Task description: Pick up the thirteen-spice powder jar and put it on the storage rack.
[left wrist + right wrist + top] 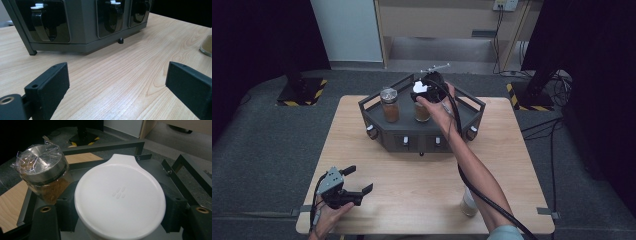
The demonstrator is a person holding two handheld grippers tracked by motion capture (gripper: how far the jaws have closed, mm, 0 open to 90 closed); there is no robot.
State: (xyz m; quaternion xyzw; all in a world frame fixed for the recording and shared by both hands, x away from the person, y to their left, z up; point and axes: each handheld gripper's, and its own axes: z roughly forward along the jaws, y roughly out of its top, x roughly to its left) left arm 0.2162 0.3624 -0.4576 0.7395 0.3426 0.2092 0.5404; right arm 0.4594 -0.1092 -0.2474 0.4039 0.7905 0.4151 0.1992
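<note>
Right gripper view has the right gripper (120,220) clamped on a white-lidded jar (120,197) on the rack (175,173), beside a steel-lidded jar (42,167). Left gripper (354,181) rests on the table (412,185), jaws apart.

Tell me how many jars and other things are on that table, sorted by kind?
Jars on the dark rack: 2, one silver-lidded, one white-lidded held by the right gripper
Jars on the table: 1
Racks: 1
Grippers: 2, with the left gripper
Total: 6
</note>
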